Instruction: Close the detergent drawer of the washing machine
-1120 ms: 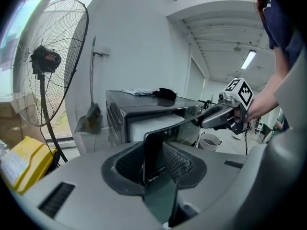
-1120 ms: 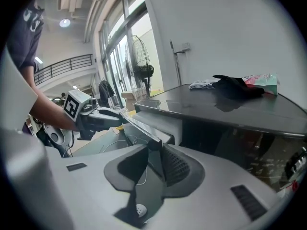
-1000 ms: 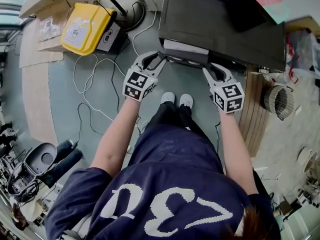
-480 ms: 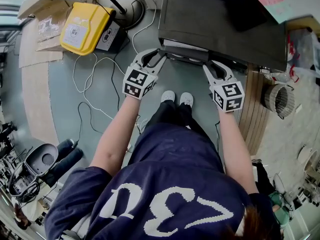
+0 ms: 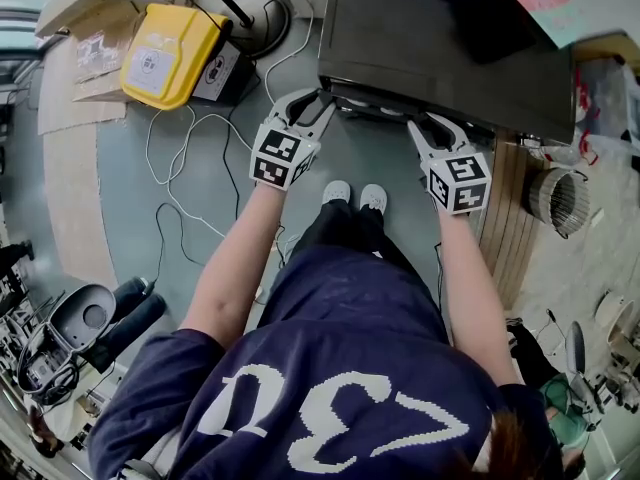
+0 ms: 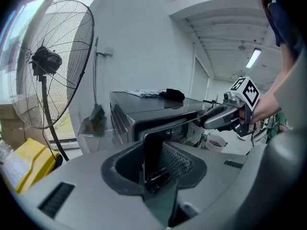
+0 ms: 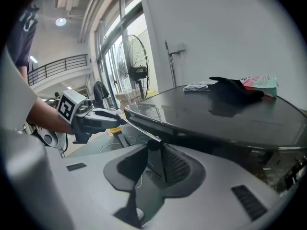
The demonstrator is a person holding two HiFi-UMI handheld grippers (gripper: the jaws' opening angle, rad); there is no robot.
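Lettering on shirt [image 5: 340, 418] unclear; left hand-held gripper [image 5: 318, 98] and right hand-held gripper [image 5: 421, 120], jaws together, touch washing machine [image 5: 430, 38] front.

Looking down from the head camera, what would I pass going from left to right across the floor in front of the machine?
yellow box → left gripper → white shoes → right gripper → round basket
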